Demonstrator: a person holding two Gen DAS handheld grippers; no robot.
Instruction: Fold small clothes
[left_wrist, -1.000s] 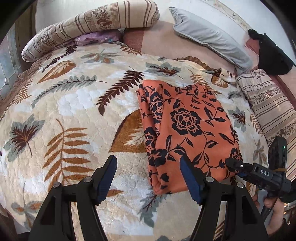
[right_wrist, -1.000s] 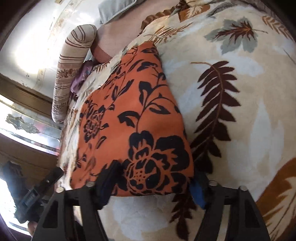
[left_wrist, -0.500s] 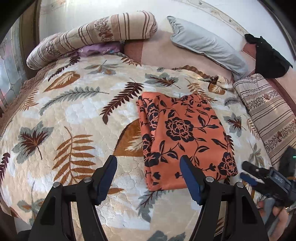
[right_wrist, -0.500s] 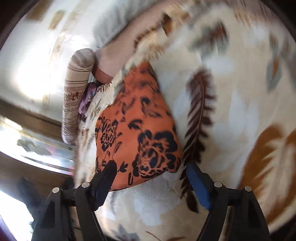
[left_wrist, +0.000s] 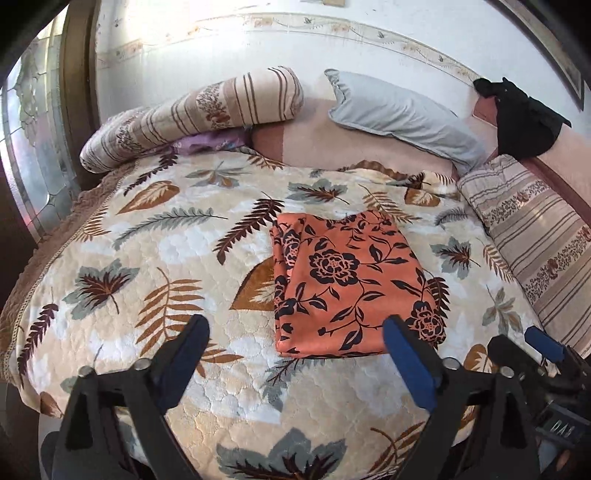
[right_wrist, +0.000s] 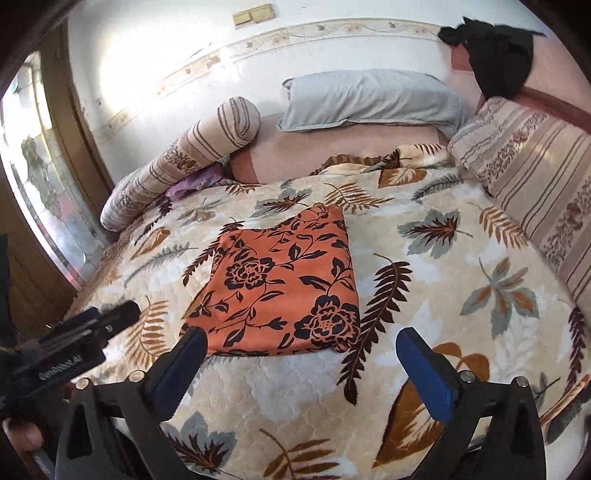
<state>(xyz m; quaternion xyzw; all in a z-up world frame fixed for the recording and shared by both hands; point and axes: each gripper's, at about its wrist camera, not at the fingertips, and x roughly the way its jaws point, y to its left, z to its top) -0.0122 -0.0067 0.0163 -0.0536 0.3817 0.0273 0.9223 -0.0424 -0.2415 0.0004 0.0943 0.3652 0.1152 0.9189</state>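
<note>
Orange floral garment (left_wrist: 351, 291) lies folded on bed (left_wrist: 147, 266); both tongs, left (left_wrist: 295, 363) and right (right_wrist: 310, 373), just opened, empty. Fold looks finished; next, fetch another.

From my left claw's camera, the only lettering I can read is "DAS", white and upside down, on the black plastic body of my right gripper (left_wrist: 532, 354) at the lower right. From the right camera, white lettering on my black left gripper (right_wrist: 110, 317) is too blurred to read.
</note>
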